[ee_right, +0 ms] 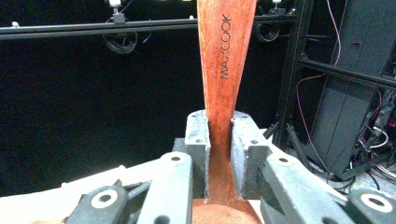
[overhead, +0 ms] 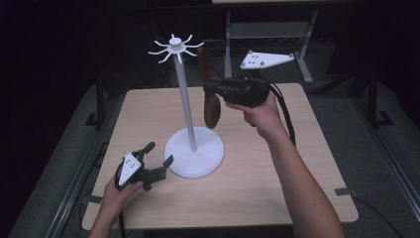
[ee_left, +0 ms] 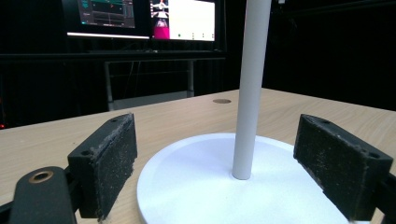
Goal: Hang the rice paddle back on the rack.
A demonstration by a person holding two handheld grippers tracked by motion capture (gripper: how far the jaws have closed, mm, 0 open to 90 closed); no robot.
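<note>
Two grippers worked at the wooden table (overhead: 247, 193) in the high view. The right gripper (overhead: 210, 90) was raised above the tabletop, its jaws clamped on a wooden spoon (overhead: 212, 109) that hung upright, bowl below the jaws and handle rising above them, just beside the pole of the white hook stand (overhead: 190, 148) and a little under its ring of hooks. The right hand (overhead: 260, 111) gripped the tool from behind, the forearm stretched forward and up from the bottom edge. The left gripper (overhead: 158, 154) sat low over the table, its jaws spread wide and pointed at the stand's round base, which lay just ahead of them. The left hand (overhead: 119, 191) held it from behind, wrist near the table's front edge.

From the left gripper view, the left gripper (ee_left: 217, 163) stood wide apart with nothing gripped; the hook stand (ee_left: 247, 93) rose ahead, its pole between the two pads (ee_left: 112, 163) and its base disc reaching in between them, touching neither that I could tell.

From the right gripper view, the right gripper (ee_right: 219, 154) was closed tight on the narrow neck of the wooden spoon (ee_right: 226, 56), whose handle, marked MAXCOOK, ran straight up from the jaws, with the top of the bowl just below them.
</note>
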